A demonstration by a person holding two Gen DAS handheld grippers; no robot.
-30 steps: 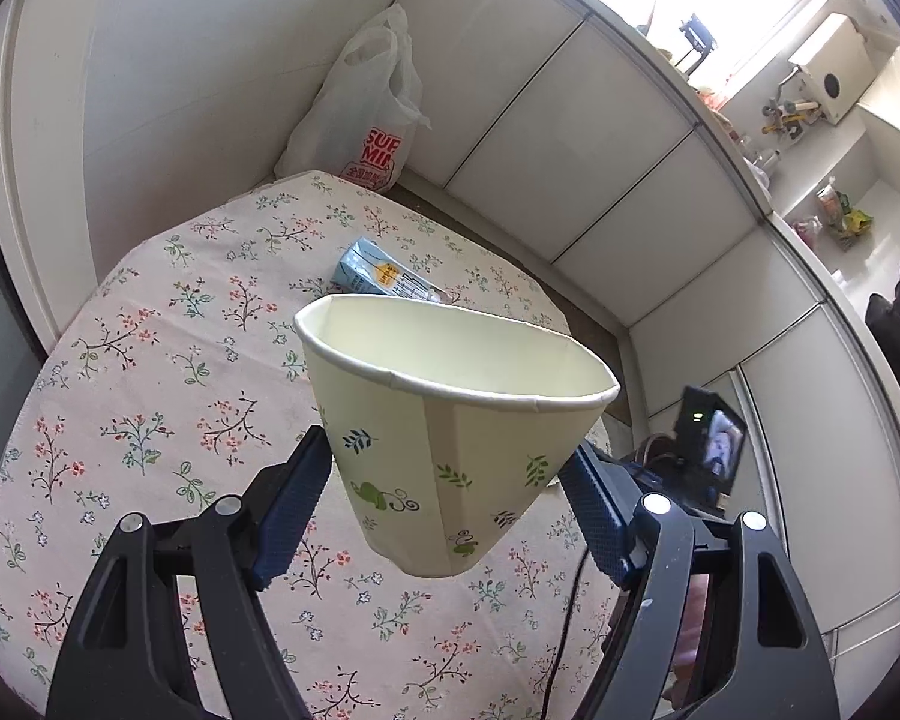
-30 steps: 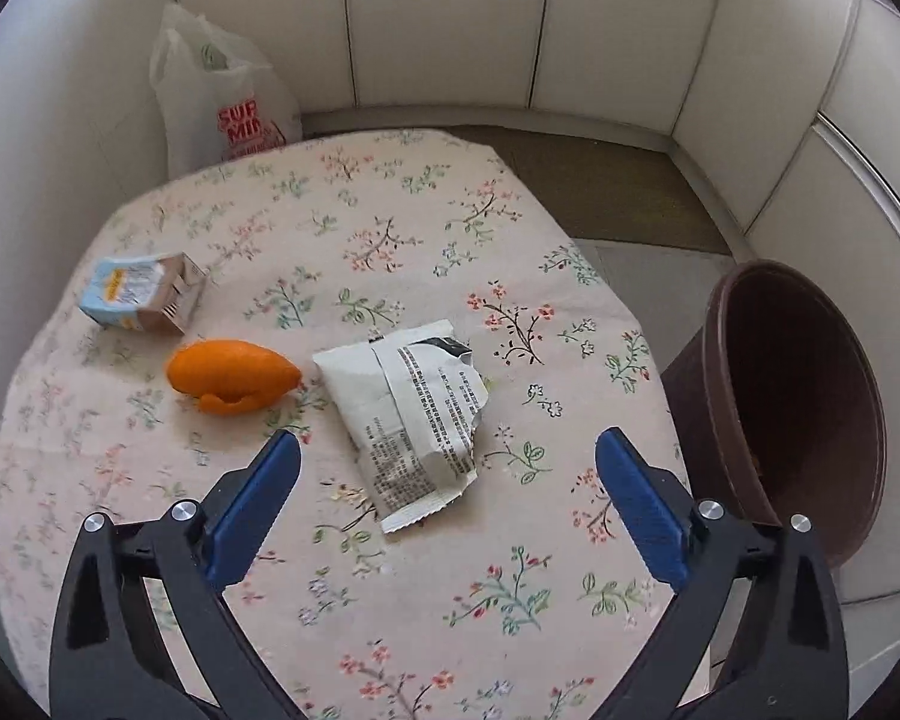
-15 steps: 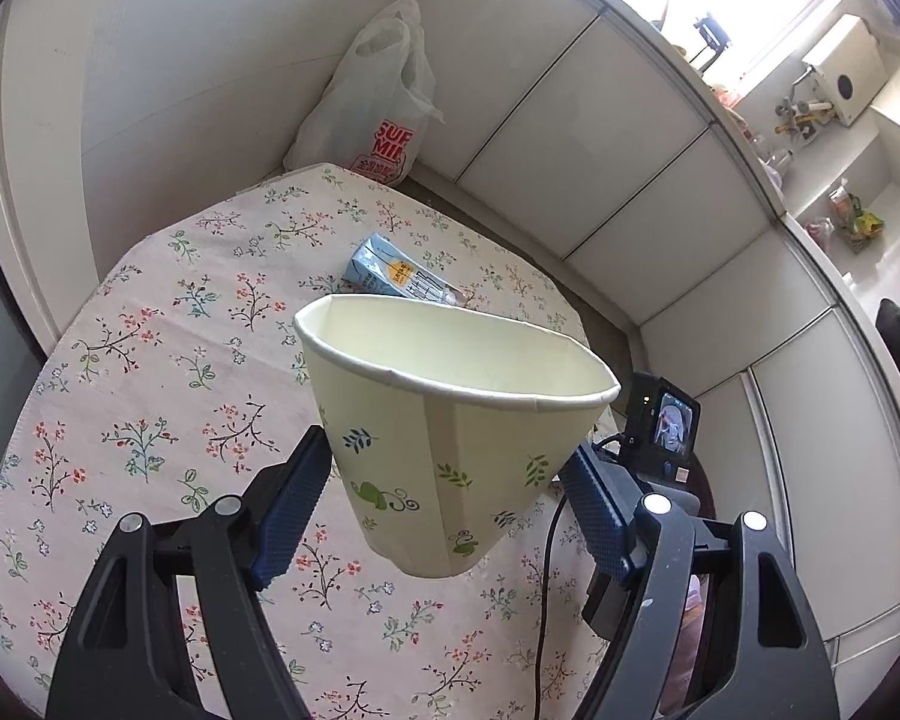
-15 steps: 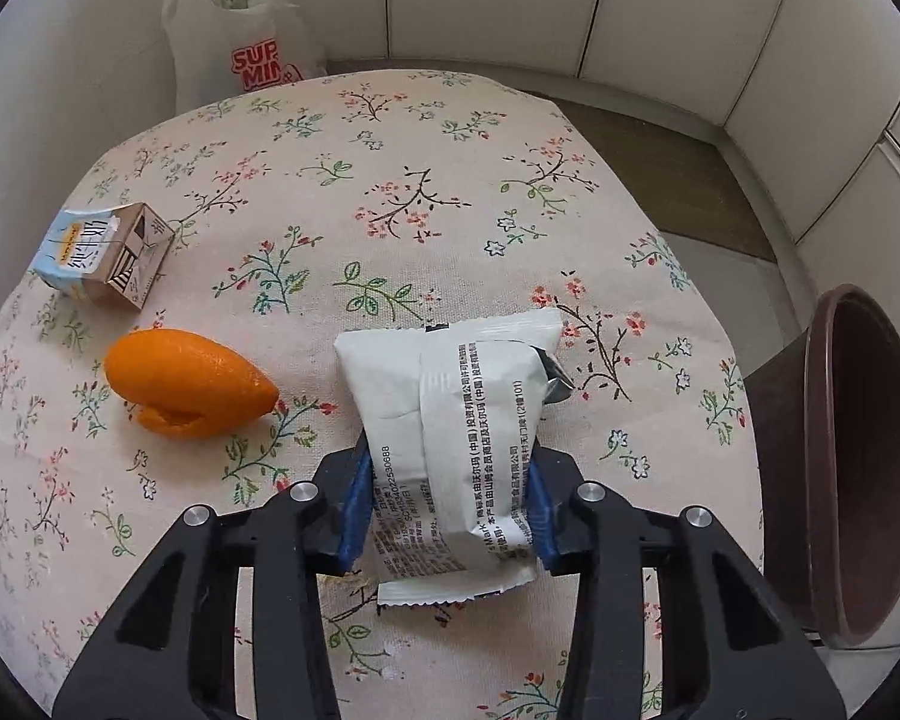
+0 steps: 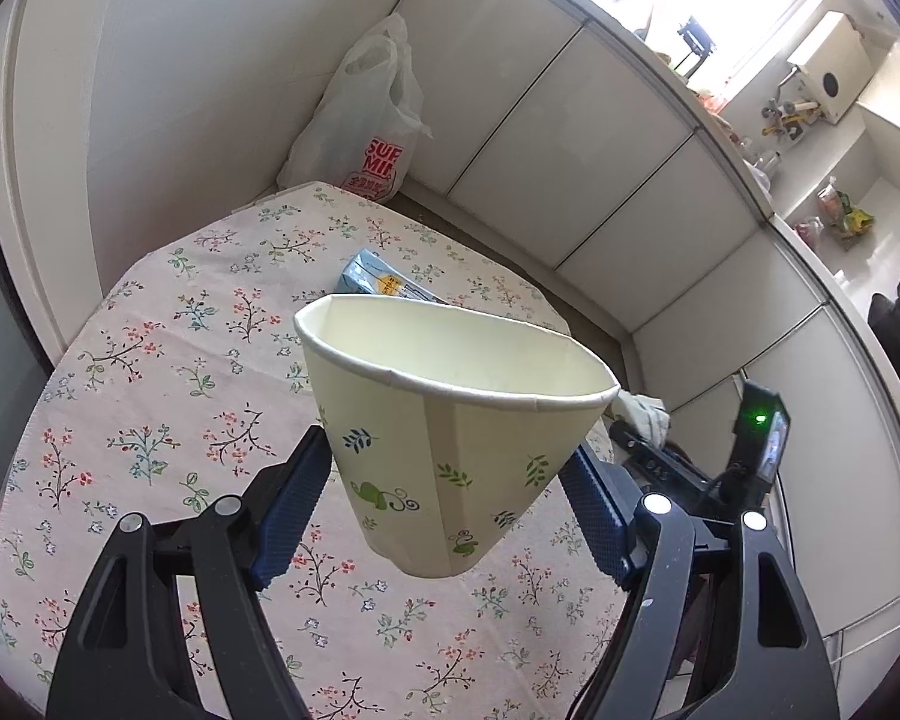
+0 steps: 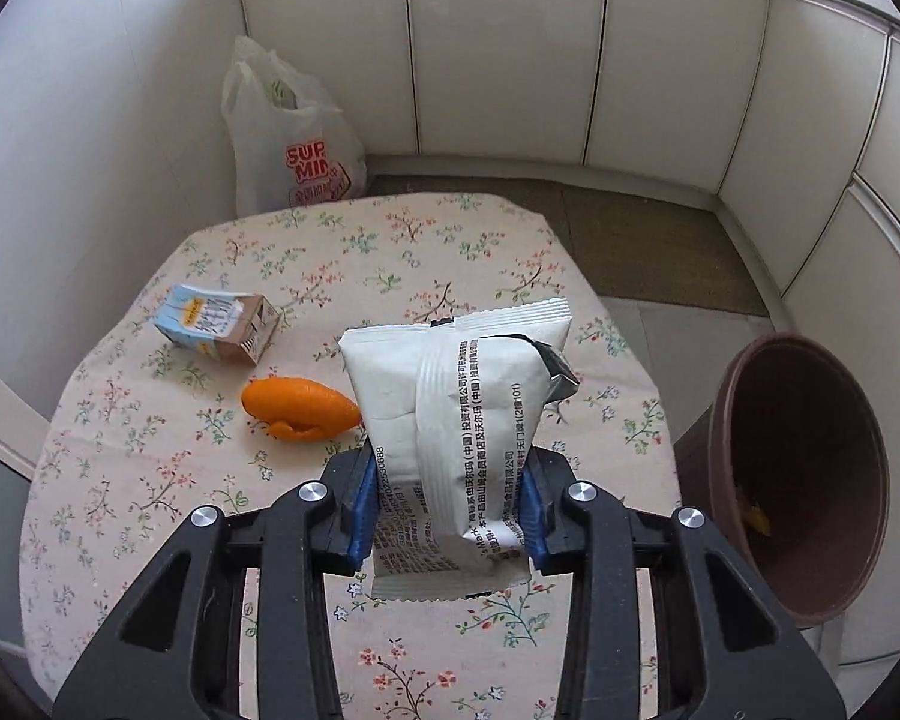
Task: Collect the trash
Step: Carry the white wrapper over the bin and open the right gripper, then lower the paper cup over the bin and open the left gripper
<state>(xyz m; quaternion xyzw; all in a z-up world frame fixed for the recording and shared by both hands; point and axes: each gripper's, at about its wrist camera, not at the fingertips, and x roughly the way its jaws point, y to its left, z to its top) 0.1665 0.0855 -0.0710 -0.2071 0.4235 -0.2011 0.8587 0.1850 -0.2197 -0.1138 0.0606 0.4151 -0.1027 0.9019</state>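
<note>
Since a second ago, right gripper (image 6: 444, 516) went from wide open over the table (image 6: 450, 240) to clamped on the wrapper (image 6: 450, 420) and lifted it clear. Left gripper (image 5: 444, 510) stayed put, pads pressing the cup (image 5: 450, 420). Carton (image 6: 216, 324) and orange peel (image 6: 297, 411) lay on the table, bin (image 6: 810, 480) right of it.
</note>
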